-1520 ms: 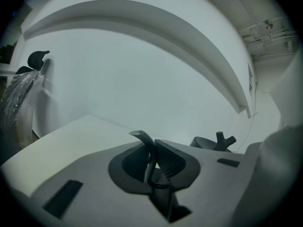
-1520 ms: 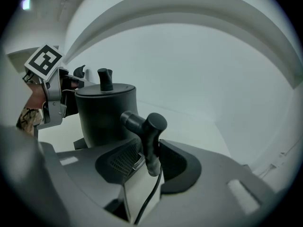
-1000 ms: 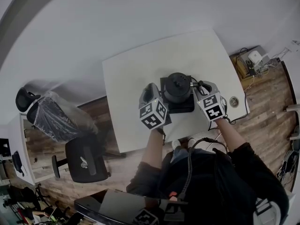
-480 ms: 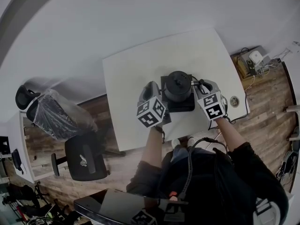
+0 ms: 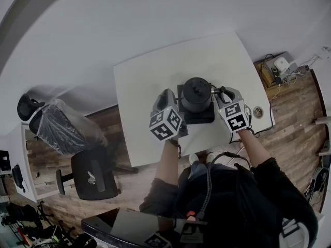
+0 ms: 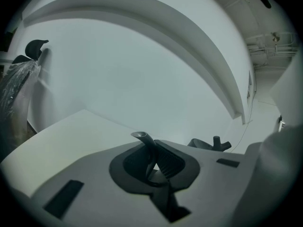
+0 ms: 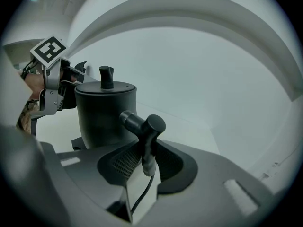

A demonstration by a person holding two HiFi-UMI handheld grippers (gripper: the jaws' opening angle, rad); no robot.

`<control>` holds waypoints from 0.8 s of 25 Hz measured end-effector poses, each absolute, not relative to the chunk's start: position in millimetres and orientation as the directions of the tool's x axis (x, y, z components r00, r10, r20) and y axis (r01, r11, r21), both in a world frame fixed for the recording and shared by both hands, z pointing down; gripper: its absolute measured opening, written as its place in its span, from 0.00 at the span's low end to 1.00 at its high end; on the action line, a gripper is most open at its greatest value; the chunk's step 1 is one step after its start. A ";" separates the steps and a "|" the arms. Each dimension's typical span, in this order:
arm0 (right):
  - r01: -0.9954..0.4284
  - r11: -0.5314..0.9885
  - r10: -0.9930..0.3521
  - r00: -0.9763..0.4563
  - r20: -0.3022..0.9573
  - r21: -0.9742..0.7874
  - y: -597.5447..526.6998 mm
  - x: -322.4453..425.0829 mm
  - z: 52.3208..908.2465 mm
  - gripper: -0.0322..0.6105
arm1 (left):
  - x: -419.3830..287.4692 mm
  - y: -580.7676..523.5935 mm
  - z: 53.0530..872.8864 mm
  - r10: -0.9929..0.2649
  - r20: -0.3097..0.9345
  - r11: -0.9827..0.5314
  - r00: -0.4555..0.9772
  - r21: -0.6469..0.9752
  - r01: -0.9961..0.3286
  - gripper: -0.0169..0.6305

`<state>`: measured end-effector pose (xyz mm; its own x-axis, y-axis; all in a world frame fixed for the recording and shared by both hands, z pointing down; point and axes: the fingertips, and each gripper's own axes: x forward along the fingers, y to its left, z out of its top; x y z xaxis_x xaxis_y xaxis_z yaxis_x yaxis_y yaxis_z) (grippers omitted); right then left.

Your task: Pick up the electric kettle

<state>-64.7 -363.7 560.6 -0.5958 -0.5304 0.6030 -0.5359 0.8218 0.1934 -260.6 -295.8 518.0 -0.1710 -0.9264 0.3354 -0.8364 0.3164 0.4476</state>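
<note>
- Two grippers are on the kettle point(image 5: 196, 96). It stands on its black base point(image 5: 199, 120) on the white table point(image 5: 150, 81), nearer the person's edge.
- Left gripper point(image 6: 154, 163): the jaws are almost shut and pinch the thin bent spout point(image 6: 143, 143).
- Right gripper point(image 7: 144, 157): the jaws are partly apart and squeeze the handle point(image 7: 142, 126) between them.
- That spout is thin and smooth. I think it could slip out of the pinch, or the kettle could swing on it.
- If one hand goes up faster than the other, the kettle would tip. Then the lid could drop off, and any water inside could spill. I cannot see inside.
- One cable point(image 7: 142, 195) hangs under the handle. I cannot tell where it goes. It might catch and tug.
- The base might stick, come up too, and then fall.
- The kettle stands straight up, so its long line runs up and down, with the knob point(image 7: 106, 76) on top.
- The spout points to the person's left and the handle to the right. That line runs side to side across the table.
</note>
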 end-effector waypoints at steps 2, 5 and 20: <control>-0.536 0.820 -0.536 -0.597 0.597 0.201 -364.7 -64.9 557.4 0.20 | -260.9 -295.8 515.5 -0.929 0.329 0.312 -0.168 0.455 -0.834 0.07; -0.530 0.821 -0.540 -0.597 0.593 0.214 -364.6 -64.2 553.3 0.20 | -260.6 -294.5 512.2 -0.932 0.324 0.305 -0.161 0.460 -0.834 0.07; -0.534 0.808 -0.576 -0.629 0.522 0.247 -349.6 -67.9 499.0 0.20 | -261.4 -275.1 454.7 -0.957 0.228 0.267 -0.179 0.452 -0.851 0.07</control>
